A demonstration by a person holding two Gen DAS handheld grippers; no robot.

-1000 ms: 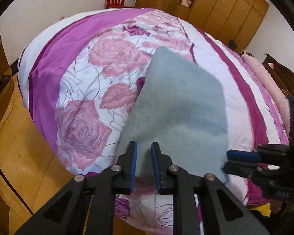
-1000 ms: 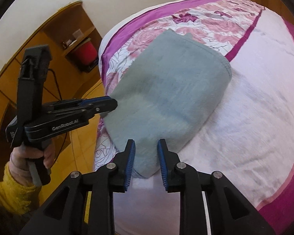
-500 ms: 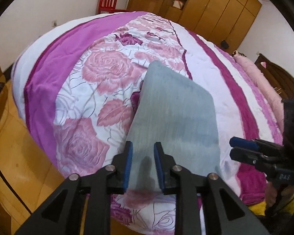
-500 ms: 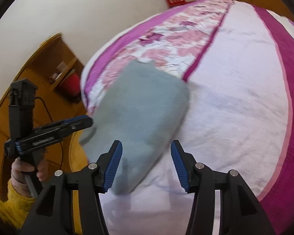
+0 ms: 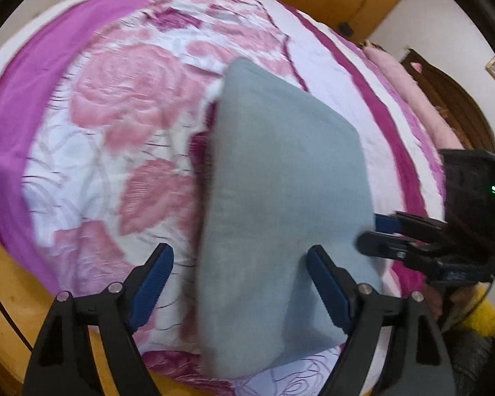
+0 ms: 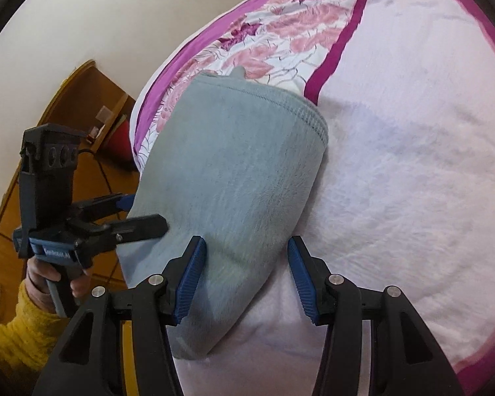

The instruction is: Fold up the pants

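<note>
The pants [image 5: 280, 181] are a grey-blue folded bundle lying on the bed near its front edge. In the left wrist view my left gripper [image 5: 239, 254] straddles the bundle's near end. Its jaws are opening wide and the pads stand clear of the cloth. My right gripper [image 5: 371, 232] sits at the bundle's right corner. In the right wrist view the pants [image 6: 234, 171] show a stitched hem at the far end. My right gripper [image 6: 246, 244] is open over their near corner without pinching it. My left gripper [image 6: 145, 213] is at the left edge.
The bed carries a pink rose quilt [image 5: 99, 115] with purple bands and a white fleecy part [image 6: 412, 165]. Wooden floor [image 5: 3, 280] lies left of it. A pink pillow [image 5: 412, 99] and headboard [image 5: 452, 105] are far right. A yellow sleeve [image 6: 19, 323] holds the left gripper.
Both grippers were nearly shut on the near edge of the pants and have spread their jaws, letting the cloth drop onto the bed. Both hands moved closer over the bundle.
</note>
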